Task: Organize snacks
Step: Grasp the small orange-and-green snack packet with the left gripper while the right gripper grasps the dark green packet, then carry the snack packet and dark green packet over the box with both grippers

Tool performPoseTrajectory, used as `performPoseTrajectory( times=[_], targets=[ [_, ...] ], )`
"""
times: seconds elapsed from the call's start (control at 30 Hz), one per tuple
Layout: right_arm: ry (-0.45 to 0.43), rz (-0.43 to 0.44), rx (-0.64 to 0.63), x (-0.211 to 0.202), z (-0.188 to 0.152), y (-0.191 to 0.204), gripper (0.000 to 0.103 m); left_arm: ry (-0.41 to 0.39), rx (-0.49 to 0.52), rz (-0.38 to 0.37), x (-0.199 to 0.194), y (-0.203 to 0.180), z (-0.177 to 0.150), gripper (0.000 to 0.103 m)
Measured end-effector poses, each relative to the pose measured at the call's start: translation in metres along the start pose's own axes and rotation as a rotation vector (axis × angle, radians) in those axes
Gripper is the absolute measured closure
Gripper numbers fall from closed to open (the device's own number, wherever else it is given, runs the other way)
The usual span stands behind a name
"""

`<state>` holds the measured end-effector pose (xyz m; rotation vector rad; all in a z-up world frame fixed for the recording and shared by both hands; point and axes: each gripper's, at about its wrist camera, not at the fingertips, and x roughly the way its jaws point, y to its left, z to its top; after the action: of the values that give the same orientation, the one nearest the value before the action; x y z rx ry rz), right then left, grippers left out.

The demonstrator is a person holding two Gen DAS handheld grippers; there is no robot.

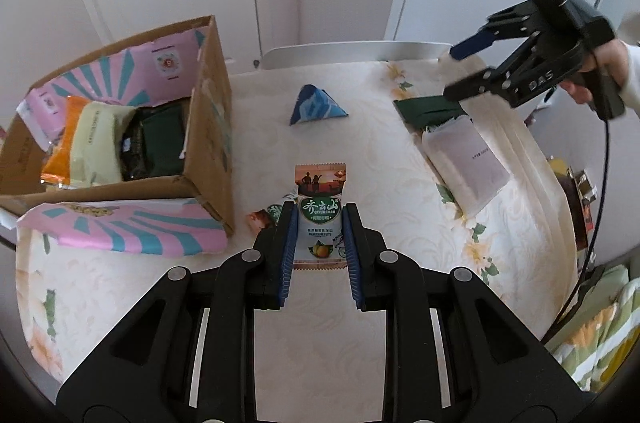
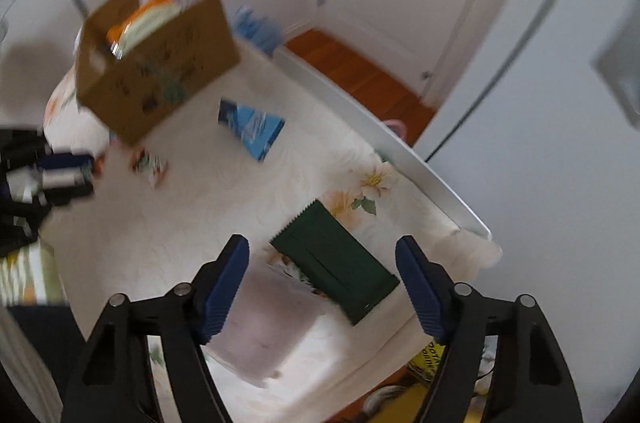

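My left gripper [image 1: 319, 223] is clamped on a small snack packet [image 1: 320, 217], its top sticking out past my fingertips, with the open cardboard box [image 1: 208, 159] of packed snacks close on the left and bare tablecloth [image 1: 256, 119] ahead as far as the blue triangular packet [image 1: 316, 105]. My right gripper [image 2: 322, 273] hangs with its jaws parted and empty above a dark green packet [image 2: 336, 267], the pale packet [image 2: 268, 327] lying under my left finger, and the table edge [image 2: 400, 147] running close beyond my right one.
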<state>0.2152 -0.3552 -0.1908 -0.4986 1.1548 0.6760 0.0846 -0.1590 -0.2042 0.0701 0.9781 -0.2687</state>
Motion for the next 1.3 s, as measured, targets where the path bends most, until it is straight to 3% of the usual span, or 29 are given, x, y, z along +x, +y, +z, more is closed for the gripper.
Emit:
performPoseTrajectory(
  times=[0.17,0.33,0.57,0.67,0.8,0.9,1.3],
  targets=[
    [0.112,0.063,-0.134,0.03,0.002,-0.004,0.044,-0.002,-0.021,0.013,0.001,0.001,0.001,0.083],
    [0.167,0.097,-0.224,0.048,-0.002,0.0,0.047,-0.01,-0.032,0.025,0.001,-0.001,0.003,0.083],
    [0.188,0.167,-0.243,0.056,0.001,-0.01,0.047,-0.015,-0.036,0.036,0.002,-0.006,0.007,0.083],
    [0.206,0.21,-0.244,0.062,0.005,-0.018,0.054,-0.017,-0.038,0.04,0.002,-0.007,0.008,0.083],
    [0.187,0.214,-0.271,0.063,0.006,-0.018,0.061,-0.016,-0.044,0.043,0.003,-0.008,0.007,0.083],
    [0.163,0.22,-0.291,0.058,0.006,-0.015,0.073,-0.018,-0.047,0.044,0.002,-0.008,0.007,0.083],
    [0.121,0.113,-0.318,0.062,0.001,0.006,0.072,-0.029,-0.048,0.049,-0.001,-0.01,0.008,0.083]
  ],
)
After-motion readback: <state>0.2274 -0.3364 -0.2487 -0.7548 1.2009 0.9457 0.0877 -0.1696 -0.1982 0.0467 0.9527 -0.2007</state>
